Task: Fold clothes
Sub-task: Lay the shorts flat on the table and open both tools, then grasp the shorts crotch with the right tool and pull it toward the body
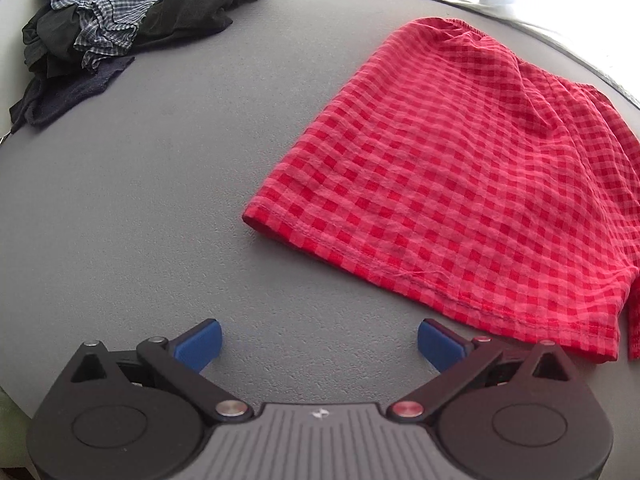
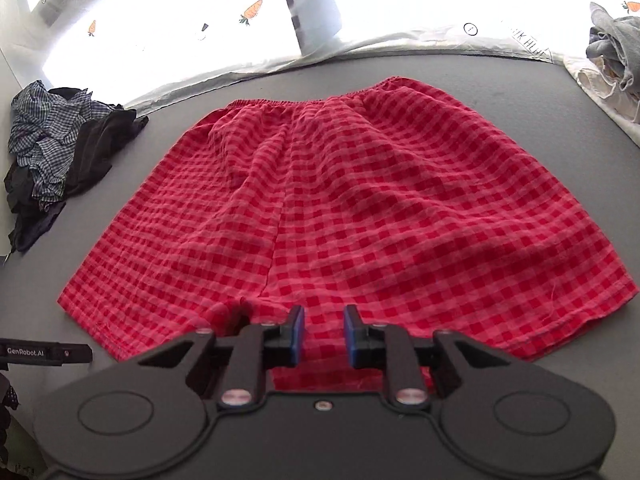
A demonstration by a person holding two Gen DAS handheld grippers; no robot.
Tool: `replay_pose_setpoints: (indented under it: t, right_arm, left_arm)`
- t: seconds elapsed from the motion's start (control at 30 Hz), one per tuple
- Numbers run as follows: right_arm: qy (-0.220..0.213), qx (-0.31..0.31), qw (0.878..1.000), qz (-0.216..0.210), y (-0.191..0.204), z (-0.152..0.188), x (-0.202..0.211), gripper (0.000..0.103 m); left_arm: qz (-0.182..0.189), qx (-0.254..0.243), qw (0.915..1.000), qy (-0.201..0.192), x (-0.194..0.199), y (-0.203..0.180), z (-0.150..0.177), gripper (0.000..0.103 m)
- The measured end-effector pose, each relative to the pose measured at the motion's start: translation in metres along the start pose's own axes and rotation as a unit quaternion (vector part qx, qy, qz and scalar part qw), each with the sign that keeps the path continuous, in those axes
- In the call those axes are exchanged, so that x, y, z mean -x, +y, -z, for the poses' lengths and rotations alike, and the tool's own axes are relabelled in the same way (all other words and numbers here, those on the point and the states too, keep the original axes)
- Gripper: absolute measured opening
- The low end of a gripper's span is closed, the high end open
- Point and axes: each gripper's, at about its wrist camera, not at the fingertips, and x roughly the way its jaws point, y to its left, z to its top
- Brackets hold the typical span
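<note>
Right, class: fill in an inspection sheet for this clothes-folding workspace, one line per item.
Surface: grey table, matte, bare in front of the left gripper.
Job's things: red checked shorts spread flat, waistband at the far edge, hems towards the grippers, not folded.
Clutter: pile of clothes, blue check and dark, at the far left; grey garments heaped at the far right.
Grippers: left gripper wide open over bare table, holding nothing; right gripper jaws narrow but apart over the shorts' near hem, no cloth seen pinched.
Cables: nothing seen.
Surroundings: white carrot-print fabric behind the table.
</note>
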Motion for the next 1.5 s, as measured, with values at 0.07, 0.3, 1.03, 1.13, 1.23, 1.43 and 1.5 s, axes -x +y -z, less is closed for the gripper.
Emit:
replay_pose_setpoints:
  t: [0.07,0.3,1.03,1.13,1.23,1.43,1.5]
  right_arm:
    - [0.012,0.014,1.0,0.007,0.011,0.012,-0.004,0.014]
    - [-0.001,-0.033,0.999,0.019,0.025,0.021,0.017,0.014]
    - [-0.023,-0.045,0.997,0.062,0.074,0.019,0.014,0.034]
    - [-0.04,-0.08,0.994,0.066,0.062,0.017,0.024,0.035]
    - [-0.046,-0.1,0.991,0.079,0.05,0.018,0.032,0.035]
    - [-0.038,-0.121,0.988,0.086,0.028,0.021,0.037,0.035]
    - [-0.034,-0.127,0.988,0.086,0.02,0.023,0.039,0.035]
  left_arm:
    - [-0.005,0.006,1.0,-0.006,0.0,0.011,-0.003,0.103]
    - [-0.004,0.015,0.9997,-0.02,0.0,0.043,-0.011,0.103]
    - [0.063,-0.042,0.996,-0.048,-0.01,0.055,-0.043,0.079]
    - [0.064,-0.046,0.9954,-0.055,-0.014,0.049,-0.043,0.068]
    - [0.06,-0.043,0.9947,-0.072,-0.015,0.046,-0.044,0.053]
    - [0.096,0.004,0.9931,-0.066,-0.013,0.044,-0.05,0.004]
    - [0.113,0.013,0.9912,-0.067,-0.009,0.036,-0.048,0.004]
